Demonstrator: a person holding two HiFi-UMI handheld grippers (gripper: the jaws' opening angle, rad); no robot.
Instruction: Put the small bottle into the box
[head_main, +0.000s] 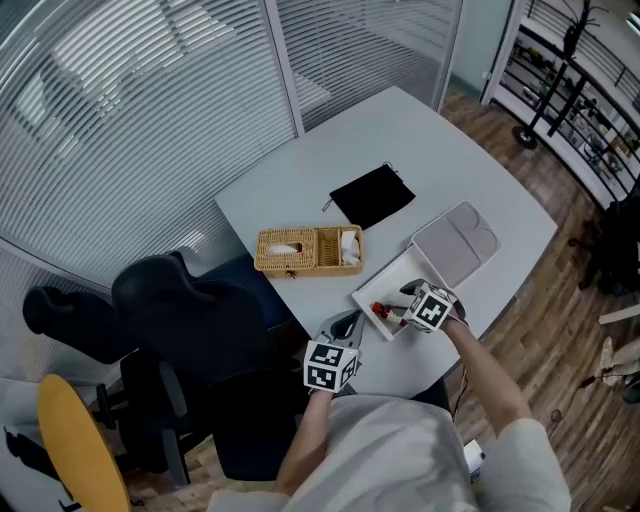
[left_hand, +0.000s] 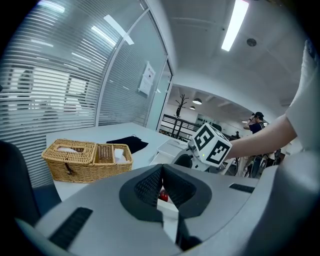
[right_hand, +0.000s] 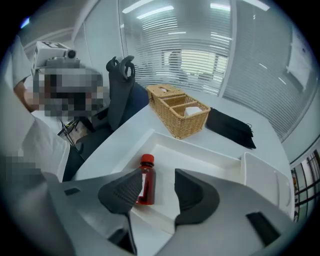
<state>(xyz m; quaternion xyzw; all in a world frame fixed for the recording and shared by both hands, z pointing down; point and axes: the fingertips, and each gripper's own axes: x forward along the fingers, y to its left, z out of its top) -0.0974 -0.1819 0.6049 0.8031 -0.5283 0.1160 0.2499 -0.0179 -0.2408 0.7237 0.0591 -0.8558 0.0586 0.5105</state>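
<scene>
Bench (head_main: 400, 130): white, with rounded corners; it carries everything named below.
Box (head_main: 392, 282): white and shallow, standing open at the near right of the bench.
Lid (head_main: 457, 240): lies flat just beyond the box on its far right side, touching it.
Small bottle (right_hand: 145, 182): red with a red cap. It lies on its side on the floor of the box, at the near left end (head_main: 382, 310). Its cap points toward the basket.
Right gripper (right_hand: 159, 180): hangs over the near end of the box with its jaws spread. The bottle lies below, partly under one jaw, and is not pinched.
Left gripper (left_hand: 161, 172): held low at the near edge of the bench, left of the box. Its jaws are pressed together at the tips with nothing between them. A spot of the red bottle shows past them.
Basket (head_main: 308, 250): wicker, with two compartments holding pale things, left of the box and apart from it.
Pouch (head_main: 372, 195): black and flat, beyond the basket.
Chair (head_main: 190, 310): dark, at the left edge of the bench.
</scene>
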